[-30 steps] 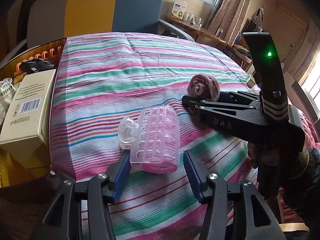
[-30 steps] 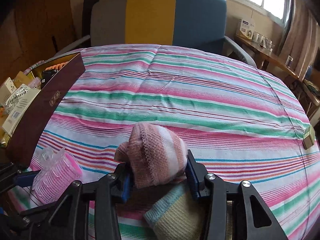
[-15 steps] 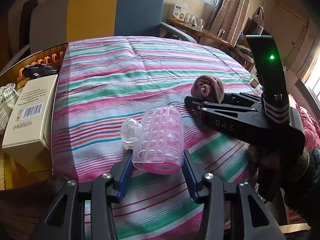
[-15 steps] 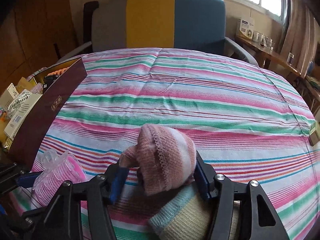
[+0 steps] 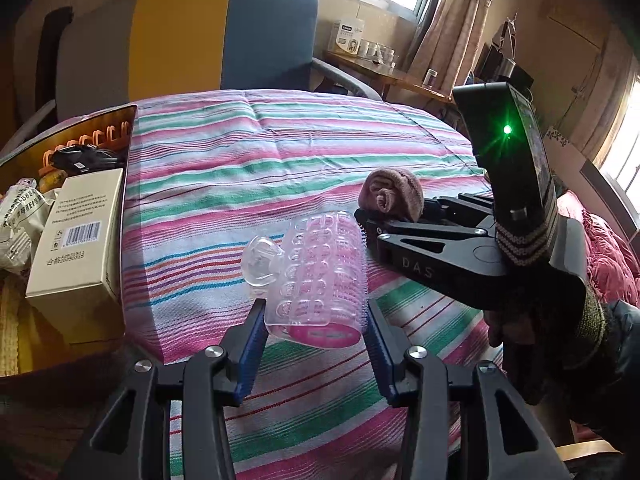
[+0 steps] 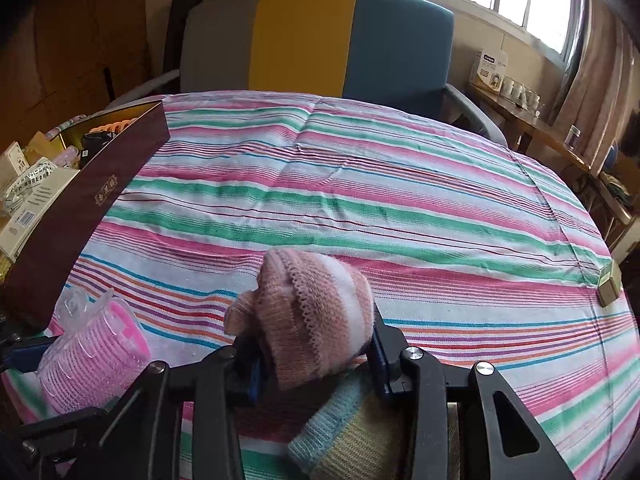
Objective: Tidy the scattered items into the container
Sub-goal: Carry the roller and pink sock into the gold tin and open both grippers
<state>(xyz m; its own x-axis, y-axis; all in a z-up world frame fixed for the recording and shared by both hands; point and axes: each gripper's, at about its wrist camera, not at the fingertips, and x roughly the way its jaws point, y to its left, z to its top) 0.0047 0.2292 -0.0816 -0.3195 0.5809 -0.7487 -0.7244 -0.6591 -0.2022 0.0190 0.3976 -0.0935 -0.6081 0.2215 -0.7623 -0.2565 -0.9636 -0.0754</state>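
A pink hair roller with a clear clip [image 5: 320,272] lies on the striped bedspread [image 5: 280,152]. My left gripper [image 5: 314,312] is shut on it, blue pads against both its sides. The roller [image 6: 92,356] also shows at the lower left of the right wrist view. A rolled pink-and-white sock [image 6: 316,320] sits between the jaws of my right gripper [image 6: 314,354], which are closing on it and squeezing its sides. In the left wrist view the same sock [image 5: 392,196] shows at the tip of the right gripper. The container, a dark brown box [image 6: 100,188], stands open at the left edge.
The box holds a cream carton [image 5: 80,240], packets and orange clips. A pale yellow and blue sock roll [image 6: 352,436] lies under the right gripper. A small olive box [image 6: 610,288] sits at the bed's right edge. A yellow-and-blue armchair [image 6: 320,40] stands behind the bed.
The left jaws closed in from either side until they touched the roller. The right jaws widened a little around the sock, then closed tight on it. Neither hand has shifted much.
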